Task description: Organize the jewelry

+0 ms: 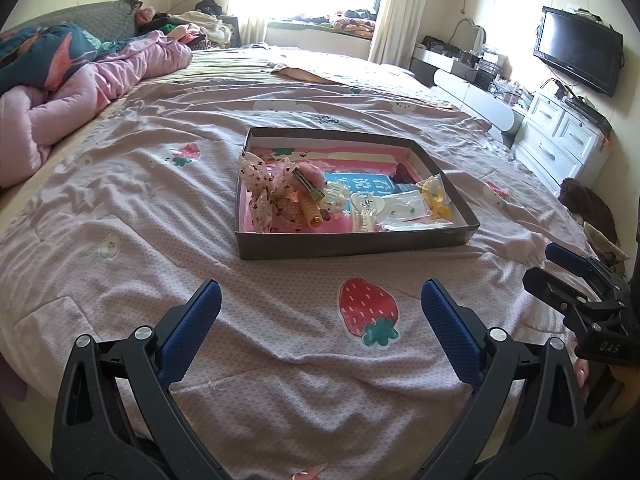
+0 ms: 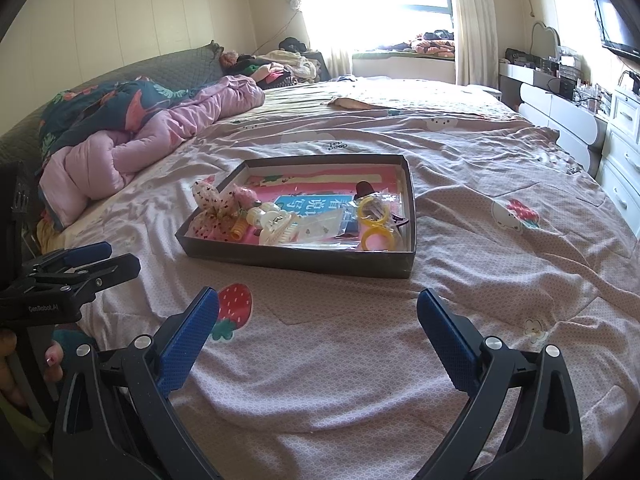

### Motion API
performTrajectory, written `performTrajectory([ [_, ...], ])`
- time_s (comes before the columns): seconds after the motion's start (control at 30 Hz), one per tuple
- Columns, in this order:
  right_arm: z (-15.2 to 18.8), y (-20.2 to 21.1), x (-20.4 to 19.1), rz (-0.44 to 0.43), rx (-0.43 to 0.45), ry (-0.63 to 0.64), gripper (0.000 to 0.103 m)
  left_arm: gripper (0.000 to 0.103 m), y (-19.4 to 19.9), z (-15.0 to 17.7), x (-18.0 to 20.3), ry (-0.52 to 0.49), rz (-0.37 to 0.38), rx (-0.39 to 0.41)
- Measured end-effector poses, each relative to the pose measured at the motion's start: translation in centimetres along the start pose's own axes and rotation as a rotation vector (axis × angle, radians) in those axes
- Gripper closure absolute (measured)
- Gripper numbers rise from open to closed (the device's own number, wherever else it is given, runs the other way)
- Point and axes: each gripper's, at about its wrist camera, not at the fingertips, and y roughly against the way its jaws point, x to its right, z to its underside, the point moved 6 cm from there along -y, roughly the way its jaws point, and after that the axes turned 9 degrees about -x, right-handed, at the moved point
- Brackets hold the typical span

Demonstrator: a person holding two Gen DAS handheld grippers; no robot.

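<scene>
A shallow dark cardboard tray [image 1: 352,245] [image 2: 296,263] lies on the bed ahead of both grippers. In it lie a dotted fabric bow [image 1: 262,188] [image 2: 212,206], an orange ribbed clip [image 1: 310,210], a white claw clip [image 1: 366,210] [image 2: 278,232], clear plastic packets [image 1: 406,210] and yellow rings [image 2: 374,224]. My left gripper [image 1: 320,300] is open and empty, short of the tray. My right gripper [image 2: 318,306] is open and empty, also short of it. The right gripper shows at the right edge of the left wrist view [image 1: 560,264], and the left gripper at the left edge of the right wrist view [image 2: 104,258].
The bed has a pink sheet [image 1: 280,380] with strawberry prints. A bunched pink quilt [image 1: 80,96] [image 2: 132,148] lies at the far left. White drawers [image 1: 560,136] and a wall TV [image 1: 578,54] stand to the right.
</scene>
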Motion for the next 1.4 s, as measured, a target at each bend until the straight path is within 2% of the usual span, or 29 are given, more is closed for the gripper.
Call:
performTrajectory([
  [1.4,-0.09,0.24,-0.02,0.003,0.0,0.003,0.007,0.011,0.15,-0.25,-0.18,-0.001,-0.01,0.004],
])
